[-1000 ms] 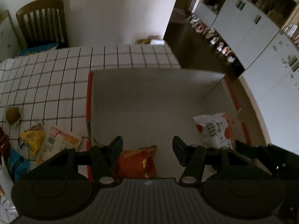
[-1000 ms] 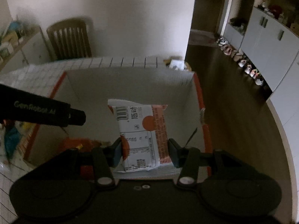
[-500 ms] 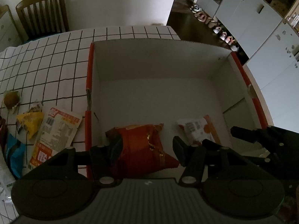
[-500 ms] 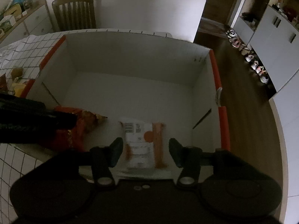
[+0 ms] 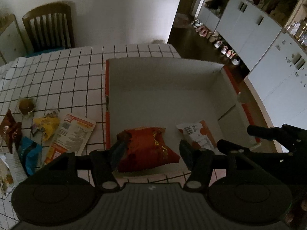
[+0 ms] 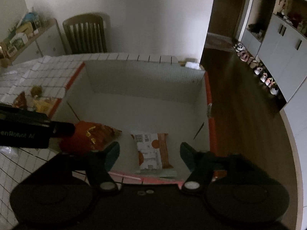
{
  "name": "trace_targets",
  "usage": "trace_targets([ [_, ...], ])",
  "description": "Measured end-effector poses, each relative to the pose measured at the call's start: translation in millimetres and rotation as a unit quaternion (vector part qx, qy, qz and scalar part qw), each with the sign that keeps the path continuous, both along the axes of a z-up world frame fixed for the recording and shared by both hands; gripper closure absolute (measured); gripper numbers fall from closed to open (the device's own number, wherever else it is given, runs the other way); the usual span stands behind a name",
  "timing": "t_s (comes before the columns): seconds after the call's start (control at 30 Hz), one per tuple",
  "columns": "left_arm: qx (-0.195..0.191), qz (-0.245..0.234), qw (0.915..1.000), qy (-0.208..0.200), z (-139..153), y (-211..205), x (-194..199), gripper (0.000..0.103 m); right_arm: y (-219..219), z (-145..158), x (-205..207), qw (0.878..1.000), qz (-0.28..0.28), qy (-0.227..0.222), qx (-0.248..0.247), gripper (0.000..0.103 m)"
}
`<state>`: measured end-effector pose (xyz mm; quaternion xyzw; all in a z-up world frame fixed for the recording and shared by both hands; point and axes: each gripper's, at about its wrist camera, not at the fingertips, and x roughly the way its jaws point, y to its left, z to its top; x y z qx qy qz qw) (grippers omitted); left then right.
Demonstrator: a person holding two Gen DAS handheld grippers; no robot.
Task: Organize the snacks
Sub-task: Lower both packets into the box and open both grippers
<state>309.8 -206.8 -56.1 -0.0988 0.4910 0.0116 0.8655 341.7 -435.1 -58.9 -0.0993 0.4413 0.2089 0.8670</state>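
Tools [image 5: 151, 151] [image 6: 149, 156] opening above box [image 5: 228, 72].

A table [image 5: 57, 80] in a checked cloth is carrying a box [image 5: 191, 67] at centre frame and loose snack packs [image 5: 48, 130] lying at lower left.
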Motion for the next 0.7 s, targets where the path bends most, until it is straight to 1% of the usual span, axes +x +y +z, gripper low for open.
trace_targets([
  [0.13, 0.005, -0.003, 0.9998, -0.018, 12.7, -0.3, -14.3, 0.039, -4.8, 13.8, -10.0, 1.000, -0.002, -0.012, 0.017, 0.031],
  [0.37, 0.009, -0.009, 0.9990, -0.043, 29.8, 5.5, -40.2, 0.038, -8.1, 35.7, -27.6, 0.998, -0.006, -0.026, 0.048, 0.024],
  [0.53, 0.008, -0.015, 0.9981, -0.060, 41.5, 13.2, -58.3, 0.038, -2.8, 51.5, -45.1, 0.997, -0.005, -0.040, 0.066, 0.019],
  [0.6, 0.007, -0.018, 0.9977, -0.065, 45.6, 18.3, -66.2, 0.034, 1.5, 57.0, -52.4, 0.997, -0.005, -0.047, 0.068, 0.017],
  [0.63, 0.007, -0.020, 0.9975, -0.068, 47.4, 20.3, -69.7, 0.028, 3.8, 59.6, -56.2, 0.996, -0.005, -0.051, 0.069, 0.017],
  [0.7, 0.011, -0.022, 0.9965, -0.079, 51.6, 26.8, -78.7, 0.027, 8.7, 63.8, -63.5, 0.996, -0.007, -0.054, 0.073, 0.016],
])
